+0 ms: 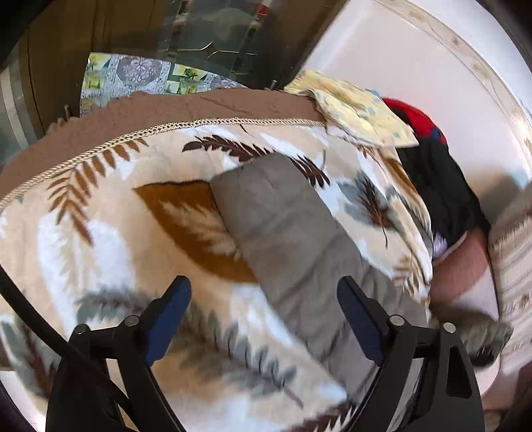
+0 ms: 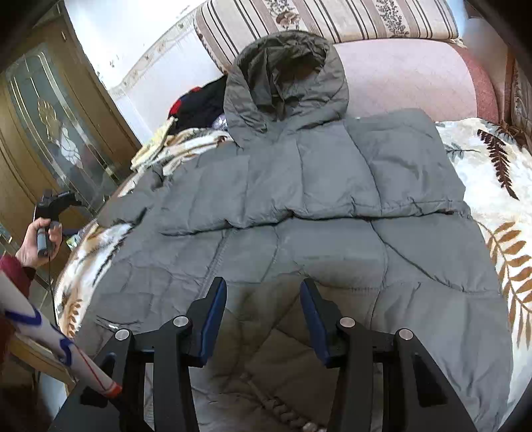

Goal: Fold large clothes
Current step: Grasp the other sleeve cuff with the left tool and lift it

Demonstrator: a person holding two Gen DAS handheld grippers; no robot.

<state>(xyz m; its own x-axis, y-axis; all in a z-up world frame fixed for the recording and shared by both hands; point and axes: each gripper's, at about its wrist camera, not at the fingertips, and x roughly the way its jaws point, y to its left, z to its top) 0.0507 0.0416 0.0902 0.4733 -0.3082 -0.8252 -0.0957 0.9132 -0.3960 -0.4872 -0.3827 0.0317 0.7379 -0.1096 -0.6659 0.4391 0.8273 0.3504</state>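
Left tool (image 1: 264, 319), jaws apart and empty, hangs over the gray sleeve (image 1: 282, 232) of the puffer jacket (image 2: 299, 212); neither blue pad touches cloth. In the right wrist view this same tool (image 2: 55, 202) shows at the far left edge of the bed, carried in a hand (image 2: 38, 244) with a dark red cuff. The sleeve lies stretched out from the jacket body across the leaf-patterned blanket (image 1: 99, 232), its cuffed end toward the blanket's braided border.

Right tool (image 2: 262, 315), jaws partly apart, hovers above the near hem of the jacket with nothing pinched; the fabric below lies in its shadow, so contact there cannot be ruled out with certainty.

The jacket lies spread flat in the middle of the blanket, hood (image 2: 286, 86) at the far end against the striped cushion (image 2: 332, 20), the right sleeve apparently already laid across the chest. A pile of dark and red clothing (image 2: 202, 103) rests at the far left, apart from the jacket.

Step in hand, as judged: folding the remaining sleeve inward. The next move calls for lowering the left tool onto the sleeve near its cuff, closing on the thick quilted layer, then carrying it across onto the jacket body. The padding is springy and may slip from a shallow pinch.
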